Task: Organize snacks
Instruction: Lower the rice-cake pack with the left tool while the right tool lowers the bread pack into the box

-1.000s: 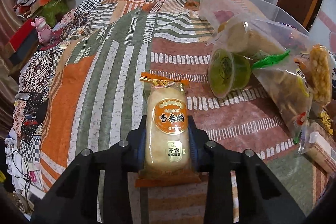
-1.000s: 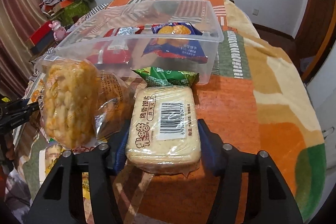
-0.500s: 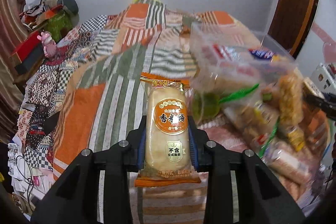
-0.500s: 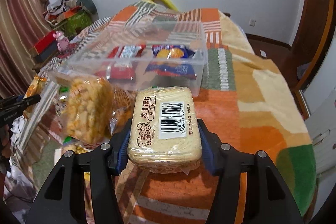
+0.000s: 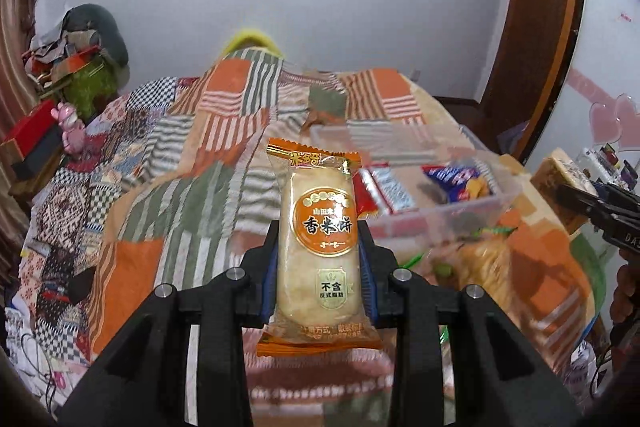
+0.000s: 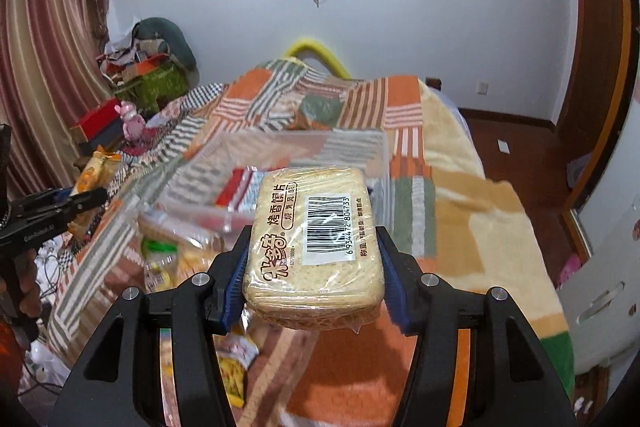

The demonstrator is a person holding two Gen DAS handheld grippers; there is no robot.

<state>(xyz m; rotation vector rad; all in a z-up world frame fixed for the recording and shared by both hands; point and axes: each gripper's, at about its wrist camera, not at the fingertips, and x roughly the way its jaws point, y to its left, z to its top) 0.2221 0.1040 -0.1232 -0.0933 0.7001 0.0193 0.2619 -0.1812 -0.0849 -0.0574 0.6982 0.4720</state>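
Note:
My left gripper [image 5: 318, 247] is shut on an orange rice cracker packet [image 5: 318, 239], held upright above the patchwork bed. My right gripper [image 6: 312, 259] is shut on a clear-wrapped pack of toasted bun slices [image 6: 314, 239] with a barcode label. A clear plastic bin [image 5: 432, 171] holding red and blue snack packets lies ahead and right of the left gripper; in the right wrist view the clear plastic bin [image 6: 320, 151] is just beyond the held pack. The right gripper with its pack shows at the right edge of the left wrist view [image 5: 592, 203]. The left gripper shows at the left edge of the right wrist view [image 6: 80, 201].
Loose bagged snacks [image 6: 180, 251] lie on the blanket [image 5: 180, 187] in front of the bin. Boxes, a pink toy [image 5: 70, 127] and clutter sit left of the bed. A wall [image 6: 400, 7] with a screen is behind; a wooden door [image 5: 532, 27] is to the right.
Both grippers have lifted and tilted up with their snacks. The bin and loose snacks now sit lower and farther off in both views.

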